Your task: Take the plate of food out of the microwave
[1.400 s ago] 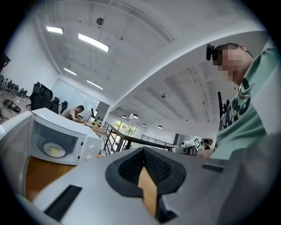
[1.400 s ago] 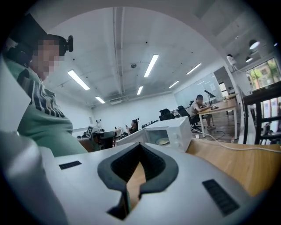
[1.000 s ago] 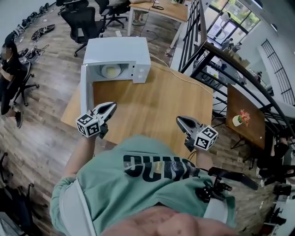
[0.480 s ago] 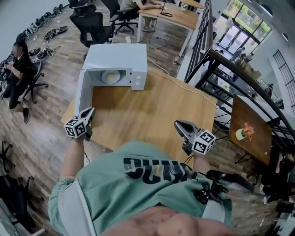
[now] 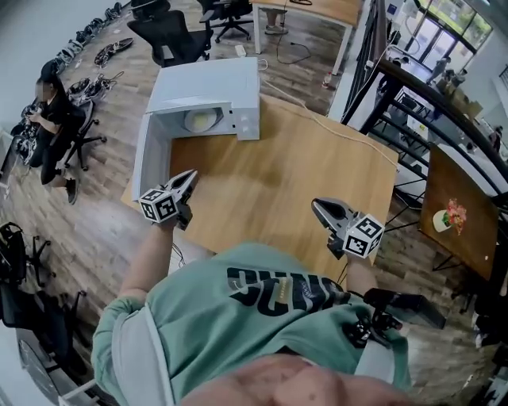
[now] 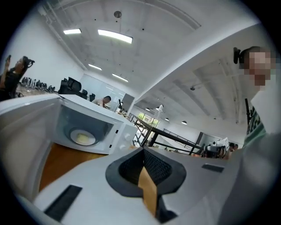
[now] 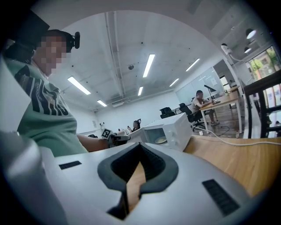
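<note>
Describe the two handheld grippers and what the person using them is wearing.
Both the left gripper and the right gripper have light grey tapering bodies, black ribbed pads inside the jaws, and a white cube with black square markers at the rear. The person wears a green short-sleeved T-shirt with dark lettering.

An open-plan office: black swivel chairs (image 5: 171, 40) and a long wooden desk (image 5: 317, 9) stand beyond the microwave (image 5: 210, 83), a person (image 5: 49, 115) sits on a chair to its left, and strip lights (image 6: 115, 36) line the ceiling above.

Wood floor (image 5: 89, 226), blk office chairs (image 5: 176, 38), strip lights (image 6: 115, 36)
</note>
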`<state>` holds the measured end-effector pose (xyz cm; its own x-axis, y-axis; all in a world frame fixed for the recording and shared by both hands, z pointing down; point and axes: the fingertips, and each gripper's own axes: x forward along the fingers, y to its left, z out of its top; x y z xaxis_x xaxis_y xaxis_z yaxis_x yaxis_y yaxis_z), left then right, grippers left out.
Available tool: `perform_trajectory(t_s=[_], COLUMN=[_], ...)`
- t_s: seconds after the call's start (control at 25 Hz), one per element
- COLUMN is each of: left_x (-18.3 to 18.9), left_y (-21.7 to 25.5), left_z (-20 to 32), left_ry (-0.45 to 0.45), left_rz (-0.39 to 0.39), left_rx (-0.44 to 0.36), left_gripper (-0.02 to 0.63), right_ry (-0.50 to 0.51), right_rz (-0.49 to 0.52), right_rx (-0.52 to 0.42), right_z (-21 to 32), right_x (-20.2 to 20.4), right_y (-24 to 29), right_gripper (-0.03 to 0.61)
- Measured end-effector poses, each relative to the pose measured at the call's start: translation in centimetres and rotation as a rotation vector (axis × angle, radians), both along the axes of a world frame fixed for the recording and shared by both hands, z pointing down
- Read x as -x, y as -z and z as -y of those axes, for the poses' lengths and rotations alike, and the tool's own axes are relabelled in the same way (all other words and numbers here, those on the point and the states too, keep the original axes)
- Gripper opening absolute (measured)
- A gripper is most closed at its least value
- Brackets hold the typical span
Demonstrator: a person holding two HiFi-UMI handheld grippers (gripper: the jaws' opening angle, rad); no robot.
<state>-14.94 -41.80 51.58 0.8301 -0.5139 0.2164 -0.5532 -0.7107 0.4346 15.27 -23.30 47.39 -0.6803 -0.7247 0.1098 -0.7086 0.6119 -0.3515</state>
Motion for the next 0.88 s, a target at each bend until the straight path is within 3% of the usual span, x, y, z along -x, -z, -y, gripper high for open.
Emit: perform_trajectory(t_s=[0.16, 0.28, 0.44, 0.68, 0.88], left_x=[-1.2, -1.6, -1.7, -0.5, 1.5], left_y=[-1.3, -2.7, -4.7, -6.6, -8.9], left_z=[3.9, 7.9, 12.8, 15.8, 18.4], left_ry=[-0.061, -0.063, 0.016, 0.135, 0.26], left_rz=[-0.104, -0.206, -0.256, -0.355, -0.395], left_rx=[0.032, 0.08, 0.138, 0.271, 0.361], left_gripper=[0.005, 0.005, 0.006, 0.008, 0.074], right_ry=[-0.045, -0.092, -0.093, -0.059, -0.044], right_rz=[-0.047, -0.022, -0.064, -0.073, -0.073], right_rx=[0.049, 0.068, 0.115, 0.119, 0.115], right_z=[1.9, 3.1, 4.0, 5.6, 7.0], right_x=[3.4, 6.3, 8.5, 8.6, 7.3], right_y=[0.1, 1.7, 1.0, 1.1, 0.8], right_gripper=[0.008, 0.008, 0.008, 0.008, 0.008])
